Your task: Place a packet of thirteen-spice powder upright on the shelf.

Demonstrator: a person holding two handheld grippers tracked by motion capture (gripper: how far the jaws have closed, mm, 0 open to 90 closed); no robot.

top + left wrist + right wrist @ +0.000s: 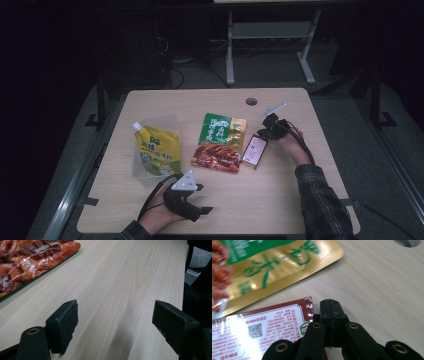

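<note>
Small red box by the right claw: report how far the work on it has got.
Done: the right claw has reached the small red box and its jaws are pressed together at the box's corner, beside the green snack bag. In hand: whether it grips the box is unclear. Left: the left claw is open over bare table; the yellow pouch lies untouched.

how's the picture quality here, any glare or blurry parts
High view: dim, dark surroundings, lit table. Right gripper view: white glare on the small box, snack pouch blurred at the left edge. Left gripper view: the left gripper throws a soft shadow.
</note>
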